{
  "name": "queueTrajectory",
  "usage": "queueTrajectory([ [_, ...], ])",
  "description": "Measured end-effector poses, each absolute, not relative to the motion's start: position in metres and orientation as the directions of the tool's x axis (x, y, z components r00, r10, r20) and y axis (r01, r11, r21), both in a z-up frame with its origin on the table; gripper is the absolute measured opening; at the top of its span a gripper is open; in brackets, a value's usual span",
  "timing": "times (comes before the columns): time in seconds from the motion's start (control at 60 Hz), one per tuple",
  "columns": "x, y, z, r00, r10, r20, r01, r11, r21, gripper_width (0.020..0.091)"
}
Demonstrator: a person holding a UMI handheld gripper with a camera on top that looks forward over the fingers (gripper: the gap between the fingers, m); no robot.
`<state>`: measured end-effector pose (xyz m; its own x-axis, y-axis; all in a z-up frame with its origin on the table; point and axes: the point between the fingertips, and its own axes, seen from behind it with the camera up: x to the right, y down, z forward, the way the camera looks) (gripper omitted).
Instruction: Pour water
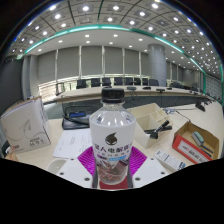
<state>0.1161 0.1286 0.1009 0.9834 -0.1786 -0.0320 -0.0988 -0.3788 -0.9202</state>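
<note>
My gripper (112, 172) has its two fingers pinching one clear water bottle (112, 135), which stands upright between the pink pads (137, 158) with its white cap on, and beyond it on the table (60, 150) I count one red-and-white box (194, 150) and one open carton (152, 120).

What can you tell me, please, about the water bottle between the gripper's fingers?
The water bottle is clear plastic with a white screw cap, still on, and a white label printed with red characters and a dark emblem. It stands upright between the gripper fingers, whose pink pads flank its lower body, close against the label.
</note>
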Motion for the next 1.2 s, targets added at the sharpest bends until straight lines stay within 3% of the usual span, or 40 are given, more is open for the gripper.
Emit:
queueTrajectory([
  [0.133, 0.125, 0.126, 0.063, 0.983, -0.179, 0.033, -0.046, -0.42, -0.906, 0.0397],
  [0.317, 0.125, 0.122, 0.04, 0.982, -0.191, 0.004, -0.077, -0.416, -0.906, 0.0417],
  [0.517, 0.123, 0.113, 0.036, 0.981, -0.194, -0.002, -0.087, -0.433, -0.897, 0.0574],
  [0.55, 0.123, 0.11, 0.032, 0.98, -0.199, -0.011, -0.102, -0.455, -0.884, 0.0633],
  [0.617, 0.124, 0.102, 0.028, 0.977, -0.211, -0.023, -0.125, -0.484, -0.866, 0.0848],
  [0.633, 0.125, 0.1, 0.03, 0.976, -0.216, -0.024, -0.129, -0.485, -0.865, 0.0876],
  [0.65, 0.127, 0.099, 0.03, 0.975, -0.221, -0.025, -0.132, -0.485, -0.865, 0.0853],
  [0.867, 0.114, 0.048, 0.072, 0.971, -0.239, -0.031, -0.155, -0.524, -0.837, 0.0862],
  [1.2, 0.032, -0.104, 0.17, 0.978, -0.211, -0.008, -0.144, -0.639, -0.755, 0.0862],
])
